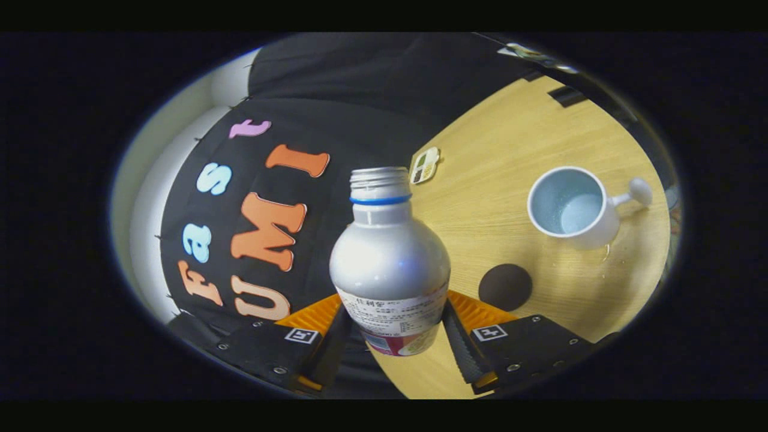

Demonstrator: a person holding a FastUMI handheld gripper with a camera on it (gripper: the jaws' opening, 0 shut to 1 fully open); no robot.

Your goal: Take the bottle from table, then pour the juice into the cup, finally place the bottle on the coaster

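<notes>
Fingers [393, 336] pinching uncapped silver bottle [390, 264], label print unreadable; cup [573, 210], coaster [505, 287] beyond.

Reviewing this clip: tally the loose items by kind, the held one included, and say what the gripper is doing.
Bottle: 1, silver, uncapped, the gripper shut on it
Cup: 1, white, on the table
Coaster: 1, dark, round, near the cup
Small flat multicoloured item: 1, beyond the bottle; kind unclear
Total: 4
</notes>
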